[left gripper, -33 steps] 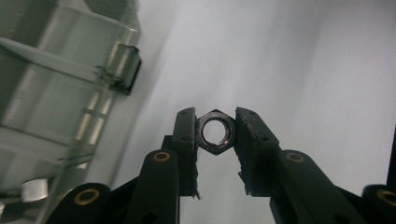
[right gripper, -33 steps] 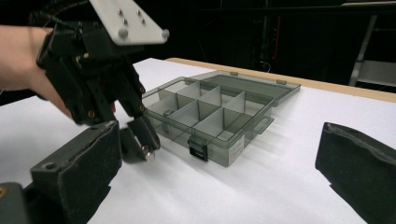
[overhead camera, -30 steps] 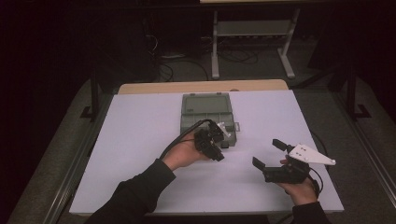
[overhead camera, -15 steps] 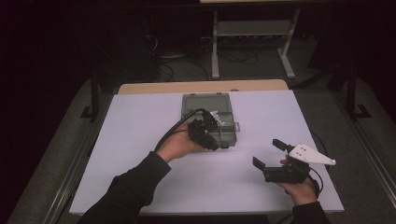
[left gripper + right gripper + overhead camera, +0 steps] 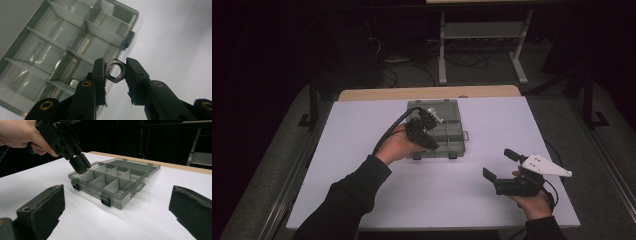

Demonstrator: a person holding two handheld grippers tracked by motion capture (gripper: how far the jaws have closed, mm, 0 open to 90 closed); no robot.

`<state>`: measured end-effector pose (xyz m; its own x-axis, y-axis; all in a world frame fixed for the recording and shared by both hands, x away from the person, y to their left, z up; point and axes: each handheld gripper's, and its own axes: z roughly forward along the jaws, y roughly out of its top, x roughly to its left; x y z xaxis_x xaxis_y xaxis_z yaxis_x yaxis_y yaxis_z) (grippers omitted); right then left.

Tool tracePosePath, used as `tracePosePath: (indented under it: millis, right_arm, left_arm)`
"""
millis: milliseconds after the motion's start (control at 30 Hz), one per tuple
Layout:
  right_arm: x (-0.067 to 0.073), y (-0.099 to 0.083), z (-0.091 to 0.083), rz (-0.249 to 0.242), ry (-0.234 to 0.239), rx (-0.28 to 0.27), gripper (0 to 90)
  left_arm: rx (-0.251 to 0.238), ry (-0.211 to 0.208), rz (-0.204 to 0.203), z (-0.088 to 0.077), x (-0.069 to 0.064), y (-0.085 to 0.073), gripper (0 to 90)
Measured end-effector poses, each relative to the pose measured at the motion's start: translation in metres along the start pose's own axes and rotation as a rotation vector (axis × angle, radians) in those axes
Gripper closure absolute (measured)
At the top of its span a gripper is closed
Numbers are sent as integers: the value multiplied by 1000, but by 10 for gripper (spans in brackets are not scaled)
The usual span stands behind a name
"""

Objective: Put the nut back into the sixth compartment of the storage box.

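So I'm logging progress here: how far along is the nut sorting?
Done: the organizer box lies open, and the nut is picked up. In hand: the left tool holds it above a near corner compartment. Left: dropping it in. The right tool rests open on the table.

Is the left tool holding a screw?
No, the left tool pinches a six-sided metal nut with a round hole, above the divided box.
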<state>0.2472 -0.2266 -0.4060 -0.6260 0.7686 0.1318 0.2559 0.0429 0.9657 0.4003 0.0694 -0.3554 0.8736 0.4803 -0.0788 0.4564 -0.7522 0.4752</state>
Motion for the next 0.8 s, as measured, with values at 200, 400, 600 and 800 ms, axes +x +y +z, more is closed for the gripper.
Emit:
tracePosePath:
  millis: [200,400,600,800]
  right_arm:
    - [0,0,0,-1,-1,-1,0]
    - [0,0,0,-1,-1,-3,0]
    - [0,0,-1,0,-1,-3,0]
    - [-1,0,-1,2,-1,-1,0]
  left_arm:
    - [12,20,-34,3,11,-2,708]
    - [26,41,-55,7,20,-4,708]
    - [46,65,-77,14,30,-6,708]
    - [58,64,-83,20,35,-8,708]
